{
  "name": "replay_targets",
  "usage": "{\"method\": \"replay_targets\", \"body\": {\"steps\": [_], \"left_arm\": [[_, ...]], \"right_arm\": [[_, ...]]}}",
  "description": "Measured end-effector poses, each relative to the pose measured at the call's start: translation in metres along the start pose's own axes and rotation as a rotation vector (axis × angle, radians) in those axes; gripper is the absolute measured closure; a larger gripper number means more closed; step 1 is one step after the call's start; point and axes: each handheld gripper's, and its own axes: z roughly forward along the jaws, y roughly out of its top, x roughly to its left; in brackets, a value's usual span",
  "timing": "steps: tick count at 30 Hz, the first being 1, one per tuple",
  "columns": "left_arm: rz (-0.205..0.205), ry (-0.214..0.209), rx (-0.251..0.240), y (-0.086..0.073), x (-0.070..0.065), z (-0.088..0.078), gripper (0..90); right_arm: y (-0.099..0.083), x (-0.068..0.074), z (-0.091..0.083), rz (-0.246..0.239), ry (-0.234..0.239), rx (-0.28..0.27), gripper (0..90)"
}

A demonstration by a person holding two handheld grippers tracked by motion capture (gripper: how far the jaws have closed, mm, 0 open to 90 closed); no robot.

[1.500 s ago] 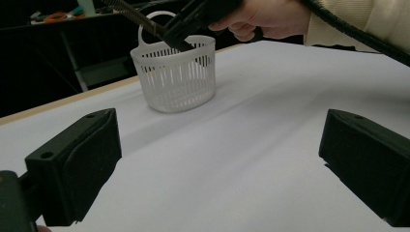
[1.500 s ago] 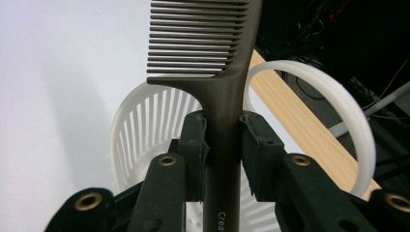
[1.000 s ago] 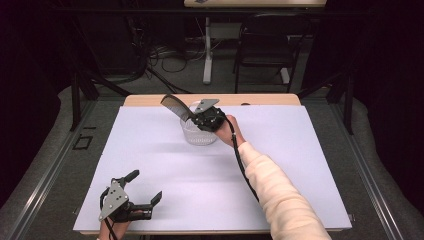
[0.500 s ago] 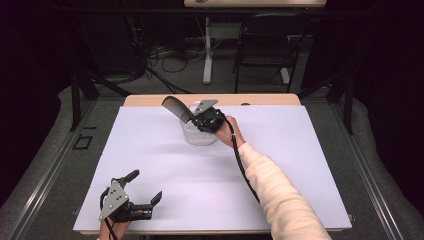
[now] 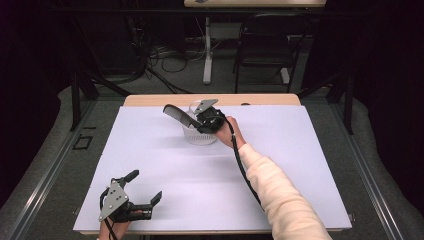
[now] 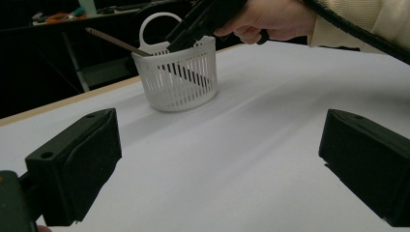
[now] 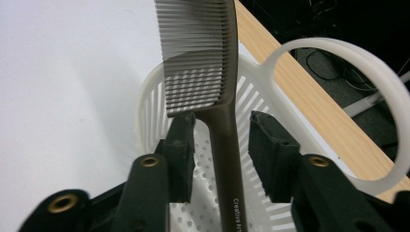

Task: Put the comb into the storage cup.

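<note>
My right fingers (image 7: 220, 154) have just been opening around the comb (image 7: 212, 72); a second ago they were clamped on its handle, and now there is a gap on each side of it, so the pads no longer press. The comb stands in the basket (image 5: 200, 136), handle end down inside, its long axis tilted so the toothed end points up and away toward the far left edge of the tabletop (image 5: 165, 170). On the handle I read "Creative", with the rest cut off. The comb is dark brown plastic with fine, close teeth along one side. The basket is white slotted plastic, round, with a hoop handle. My left fingers (image 5: 145, 187) rest spread wide at the near edge, holding nothing.
</note>
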Motion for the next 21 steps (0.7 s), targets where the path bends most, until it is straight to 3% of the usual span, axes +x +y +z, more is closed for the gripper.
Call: {"method": "replay_targets", "body": {"steps": [4, 11, 17, 21], "left_arm": [[0.0, 0.0, 0.001, 0.0, 0.0, 0.0, 1.4], [0.002, 0.001, 0.001, 0.0, 0.0, 0.001, 1.4], [0.001, 0.0, 0.0, 0.0, 0.0, 0.001, 1.4], [0.0, 0.0, -0.002, 0.0, 0.0, 0.001, 1.4]], "right_arm": [[0.001, -0.002, -0.007, 0.039, 0.01, -0.008, 45.5], [0.004, -0.005, -0.021, 0.089, 0.031, -0.03, 32.2], [0.005, -0.005, -0.031, 0.108, 0.047, -0.028, 18.2], [0.004, -0.004, -0.036, 0.109, 0.058, -0.024, 14.6]]}}
